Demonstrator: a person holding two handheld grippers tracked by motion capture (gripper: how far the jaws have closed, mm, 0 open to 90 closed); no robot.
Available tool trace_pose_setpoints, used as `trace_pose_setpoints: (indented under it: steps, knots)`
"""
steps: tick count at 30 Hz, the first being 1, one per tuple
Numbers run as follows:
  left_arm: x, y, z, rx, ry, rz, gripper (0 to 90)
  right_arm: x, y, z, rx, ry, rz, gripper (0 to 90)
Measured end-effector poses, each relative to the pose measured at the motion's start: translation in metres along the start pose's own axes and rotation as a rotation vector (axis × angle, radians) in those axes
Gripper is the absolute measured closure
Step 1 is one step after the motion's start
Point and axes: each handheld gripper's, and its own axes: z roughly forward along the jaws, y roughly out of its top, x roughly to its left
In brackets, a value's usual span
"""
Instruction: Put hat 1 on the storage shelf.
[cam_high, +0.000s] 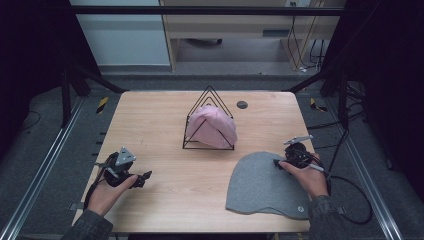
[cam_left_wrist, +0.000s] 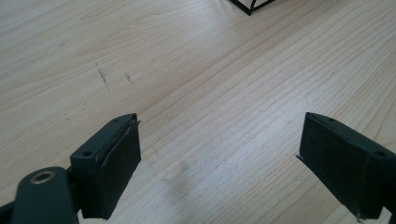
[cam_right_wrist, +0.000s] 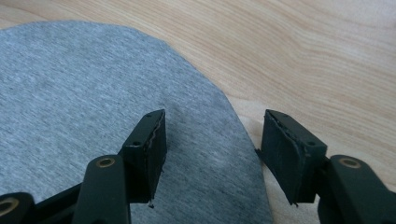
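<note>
The grey hat (cam_high: 265, 184) lies flat on the tabletop (cam_high: 165, 190) at my right, near the front edge, with its rounded crown pointing toward the wire stand (cam_high: 209, 122) where a pink hat (cam_high: 212, 127) already hangs. My right gripper (cam_right_wrist: 212, 140) sits at the hat's right rim with its fingers (cam_right_wrist: 152, 149) apart, one over the cloth and the other over bare wood just beyond the edge. The risk I see is in the pinch: the hat looks like two thin layers lying together, so if I close too shallow I may catch only the top layer, or slide off the rim and nip nothing. If I press down too hard I may scrape the wood and bunch the fabric instead of getting under it. A one-sided hold would also let the soft cloth droop and fold as I lift, and a drooping hat could drag against the stand and shove it, or knock the pink one loose. My left gripper (cam_high: 142, 179) rests on the tabletop well apart from the hat, fingers (cam_left_wrist: 112, 163) wide apart over bare wood, so it gives no support yet.
</note>
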Motion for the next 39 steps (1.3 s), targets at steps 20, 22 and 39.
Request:
trace_pose_setpoints:
  steps: [20,22,39]
  knots:
    - [-0.002,-0.001,0.004,0.032,-0.029,0.006,12.4,0.003,-0.010,-0.007,-0.023,0.124,0.011,85.3]
    - [-0.002,-0.001,0.005,0.033,-0.030,0.005,12.4,0.003,-0.009,-0.012,-0.060,0.129,0.006,85.9]
    - [-0.015,0.001,0.009,0.091,-0.149,0.036,13.1,0.060,0.026,-0.092,-0.272,0.202,-0.208,86.3]
